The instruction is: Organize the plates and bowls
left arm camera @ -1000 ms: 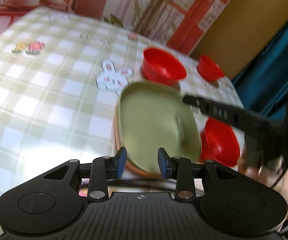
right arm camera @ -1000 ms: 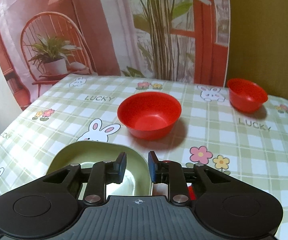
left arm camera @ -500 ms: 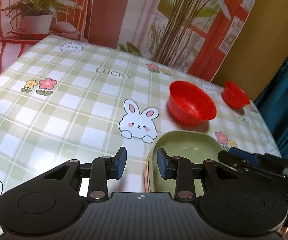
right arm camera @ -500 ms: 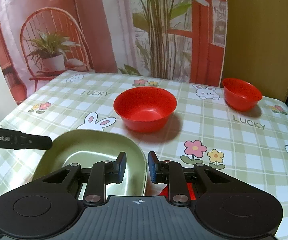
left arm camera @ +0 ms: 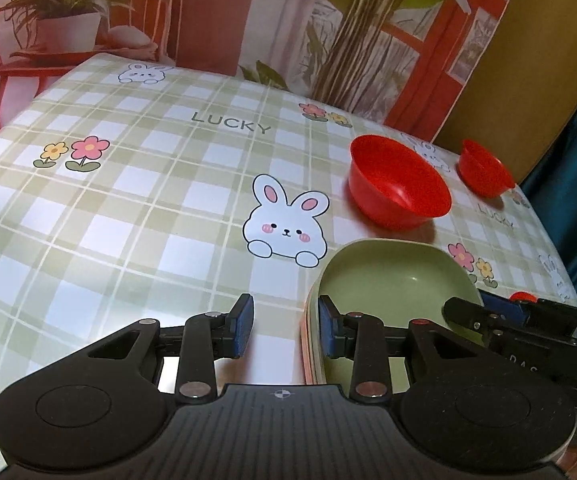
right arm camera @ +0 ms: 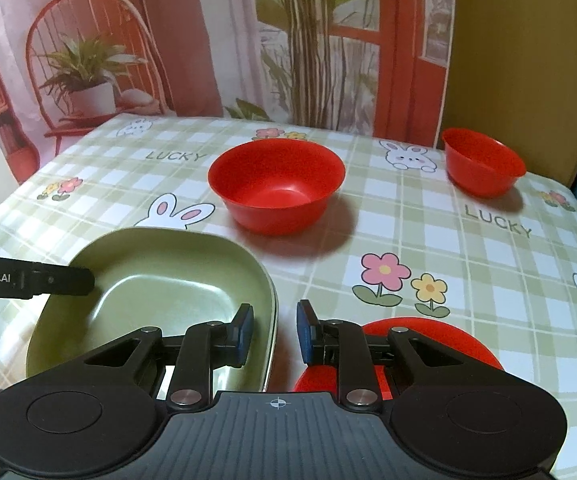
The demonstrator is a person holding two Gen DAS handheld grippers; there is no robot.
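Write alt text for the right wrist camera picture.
The open right gripper straddles the rim of a green plate, with three red bowls on a checked bunny tablecloth. The left gripper's finger enters from the left.

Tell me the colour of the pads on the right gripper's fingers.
Blue pads on black fingers, clearest in the right wrist view.

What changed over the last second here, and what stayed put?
The left gripper tipped up from looking down on the green plate and drew left, so the plate's left rim now sits between its open fingers. The right gripper lifted slightly; its jaws, also open, straddle the plate's right rim. Nothing was gripped or released. The plate stack and the three red bowls stayed put.
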